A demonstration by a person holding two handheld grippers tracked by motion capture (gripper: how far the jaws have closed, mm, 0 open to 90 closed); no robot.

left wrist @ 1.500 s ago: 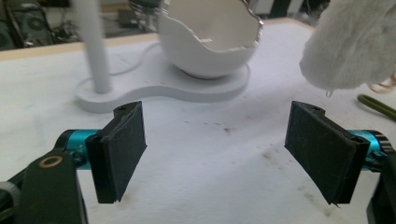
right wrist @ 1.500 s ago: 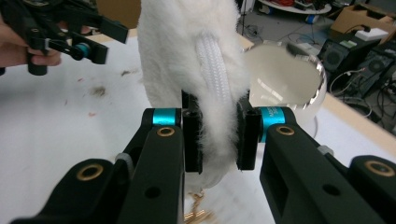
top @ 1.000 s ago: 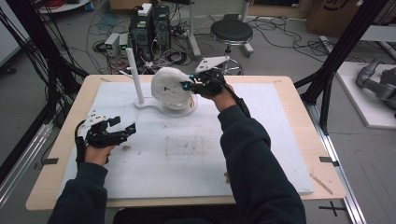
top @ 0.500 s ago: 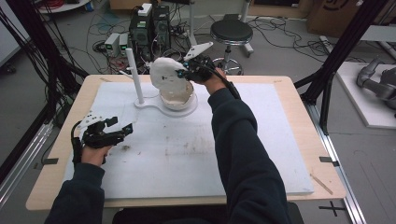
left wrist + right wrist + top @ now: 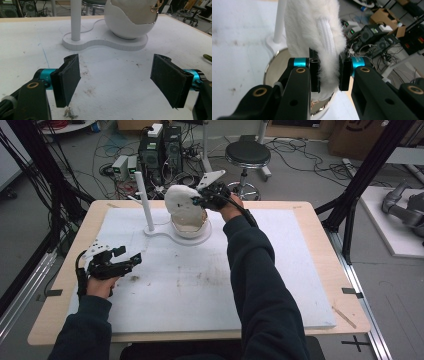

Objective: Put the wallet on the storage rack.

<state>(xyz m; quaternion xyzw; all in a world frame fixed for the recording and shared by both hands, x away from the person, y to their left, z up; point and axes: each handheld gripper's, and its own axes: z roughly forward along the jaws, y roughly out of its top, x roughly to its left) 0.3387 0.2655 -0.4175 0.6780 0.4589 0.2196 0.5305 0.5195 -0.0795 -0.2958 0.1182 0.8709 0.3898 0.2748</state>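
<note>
A white fluffy pouch (image 5: 181, 204) hangs just above a white egg-shaped bowl (image 5: 189, 226) at the back of the table. My right gripper (image 5: 202, 200) is shut on the pouch's edge. In the right gripper view the pouch (image 5: 317, 35) shows a white zipper seam, pinched between the two black pads (image 5: 314, 72), with the bowl's metallic rim (image 5: 270, 72) below. My left gripper (image 5: 131, 261) stands open low over the white mat at the left, nothing between its pads (image 5: 68, 77). In the left gripper view the bowl (image 5: 131, 20) sits ahead on its stand base.
A white stand (image 5: 165, 232) with an upright post (image 5: 144, 200) holds the bowl. A white mat (image 5: 190, 280) with dirt marks covers the wooden table (image 5: 320, 230). Beyond the far edge are a stool (image 5: 247, 155), computers (image 5: 160, 150) and cables.
My right gripper has lifted the pouch up and back, from resting on the bowl to hanging above it. The left gripper has barely moved.
</note>
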